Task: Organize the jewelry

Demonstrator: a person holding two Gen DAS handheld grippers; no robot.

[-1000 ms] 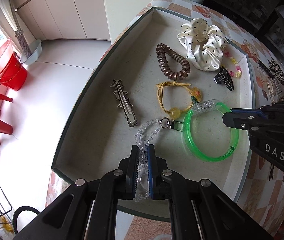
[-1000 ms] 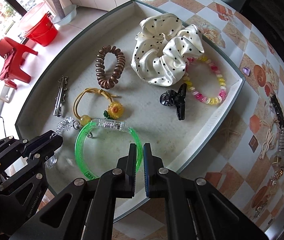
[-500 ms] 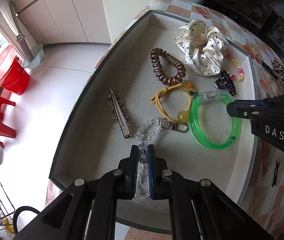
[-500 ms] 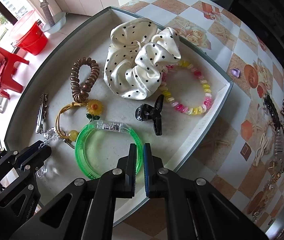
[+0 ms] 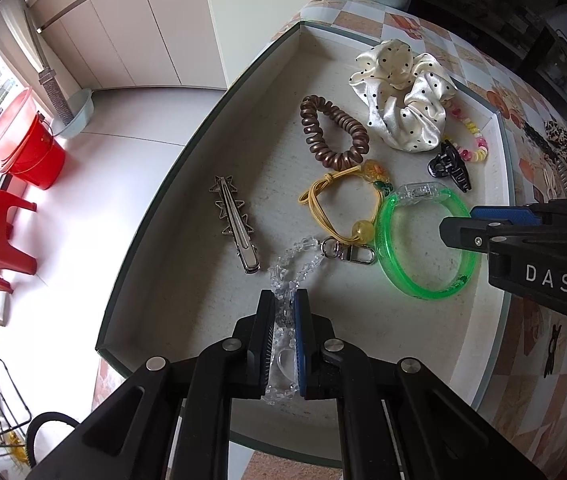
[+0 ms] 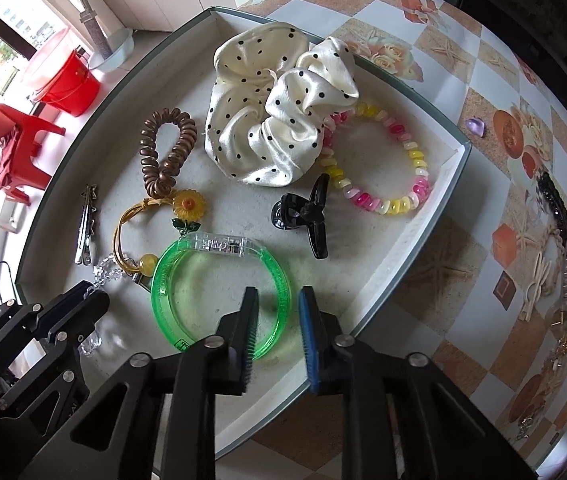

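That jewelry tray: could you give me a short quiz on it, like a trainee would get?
1. True or false: the black claw clip lies on the tablecloth outside the tray.
2. What does the left gripper hold?
3. The right gripper straddles: A) the spiral hair tie B) the green bangle C) the scrunchie

Key: 1 false; 2 the clear bead chain; 3 B, jaws just opened, not pressing it.

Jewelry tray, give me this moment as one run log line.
left gripper: shut on clear bead chain | right gripper: jaws just opened, straddling green bangle rim, no grip | tray: holds both
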